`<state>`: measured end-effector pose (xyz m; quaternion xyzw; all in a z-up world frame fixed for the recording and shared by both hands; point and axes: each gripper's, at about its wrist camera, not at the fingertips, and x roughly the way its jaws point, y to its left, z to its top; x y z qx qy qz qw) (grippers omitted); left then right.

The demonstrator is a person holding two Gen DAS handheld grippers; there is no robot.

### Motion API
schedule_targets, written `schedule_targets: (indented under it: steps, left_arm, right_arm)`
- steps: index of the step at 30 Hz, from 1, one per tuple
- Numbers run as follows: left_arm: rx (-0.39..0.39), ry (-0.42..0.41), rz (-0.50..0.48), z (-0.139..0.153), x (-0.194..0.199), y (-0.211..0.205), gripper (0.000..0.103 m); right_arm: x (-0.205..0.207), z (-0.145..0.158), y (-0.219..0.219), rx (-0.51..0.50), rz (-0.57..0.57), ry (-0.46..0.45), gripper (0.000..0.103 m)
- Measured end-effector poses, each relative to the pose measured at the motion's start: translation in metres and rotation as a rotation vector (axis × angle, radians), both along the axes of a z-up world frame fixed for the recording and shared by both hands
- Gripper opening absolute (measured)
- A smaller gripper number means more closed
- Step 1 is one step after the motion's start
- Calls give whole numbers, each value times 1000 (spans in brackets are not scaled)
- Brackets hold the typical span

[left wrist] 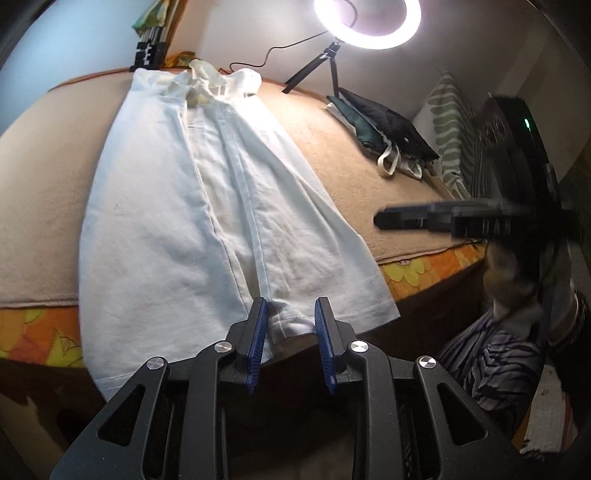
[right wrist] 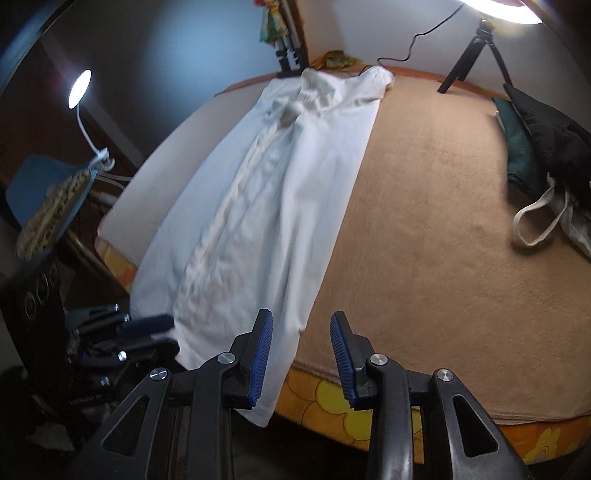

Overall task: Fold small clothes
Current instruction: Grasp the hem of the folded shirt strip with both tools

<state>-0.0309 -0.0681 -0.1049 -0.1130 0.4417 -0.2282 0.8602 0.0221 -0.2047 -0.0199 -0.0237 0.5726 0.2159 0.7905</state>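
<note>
A white garment point(left wrist: 207, 206) lies stretched out lengthwise on a tan blanket point(left wrist: 332, 147), its sides folded in toward the middle, its near hem hanging over the bed's front edge. My left gripper point(left wrist: 290, 317) is open, its blue pads on either side of the folded hem at the edge. My right gripper point(right wrist: 301, 334) is open and empty, just right of the garment point(right wrist: 280, 192) near the front edge. The right gripper shows blurred at the right of the left wrist view point(left wrist: 424, 219); the left gripper shows at the left of the right wrist view point(right wrist: 147, 325).
A ring light on a tripod point(left wrist: 365, 22) stands at the back. Dark folded clothes and a cream tote bag point(right wrist: 546, 177) lie at the right of the bed. A striped pillow point(left wrist: 450, 125) is at far right. A desk lamp point(right wrist: 79, 88) stands left.
</note>
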Motion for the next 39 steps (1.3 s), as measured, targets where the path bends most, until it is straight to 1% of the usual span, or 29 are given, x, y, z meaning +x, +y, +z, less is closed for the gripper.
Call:
schedule_targets:
  steps: [1,4,7,9,12,13,14,15,17,18,19,20,21,22,24,27,30,34,36,39]
  left_arm:
    - [1,-2,2,-1,1,0,3]
    - [-3,-26,14,0,-4,-1,3]
    - [25,-72,33,2,-17,1,3]
    - [24,-61,49,-5,-20,5,3]
    - [6,-69,50,-4,-25,8,3]
    - [4,-68,43,0,-26,9,5]
    - [17,-72,43,5,-28,10,10]
    - [32,-88,44,11,-32,12,11]
    - [71,-143,41,26,-46,23,13]
    - [90,-153,36,30,-50,29,16]
    - [107,-153,32,33,-52,36,32]
    - [120,-141,34,35,-53,45,50]
    - [123,-131,41,35,-52,53,54]
    - [120,-113,56,35,-50,62,54]
    - [100,-52,92,31,-42,79,54]
    - [26,34,125,21,-33,99,54]
    - [-28,97,129,9,-31,105,54]
    - [-74,177,119,-6,-25,103,54]
    - [-110,228,124,-13,-20,104,54]
    - [-157,254,131,-16,-18,110,54]
  right_arm:
    - [-2,-5,4,-14,12,0,33]
    - [-4,-14,11,-42,37,-1,32]
    - [-6,-19,15,-105,50,-25,31]
    - [-6,-21,14,-144,50,-32,31]
    - [-7,-23,9,-143,38,-15,31]
    - [-8,-22,6,-136,30,-15,31]
    - [-11,-19,4,-128,22,-13,31]
    - [-14,-16,1,-111,14,-14,31]
    - [-24,-8,-8,-53,-3,-3,34]
    - [-31,-5,-11,-13,-2,10,34]
    - [-38,-3,-15,30,3,28,34]
    - [-44,-3,-18,56,7,39,34]
    - [-48,-3,-19,73,11,44,36]
    - [-52,-5,-20,75,9,48,37]
    - [-52,-9,-19,74,4,63,38]
    - [-47,-19,-19,124,-9,129,38]
    - [-46,-27,-21,180,-8,196,38]
    - [-44,-31,-24,226,-17,240,44]
    - [-42,-32,-26,247,-31,266,44]
    - [-40,-36,-30,273,-56,313,44]
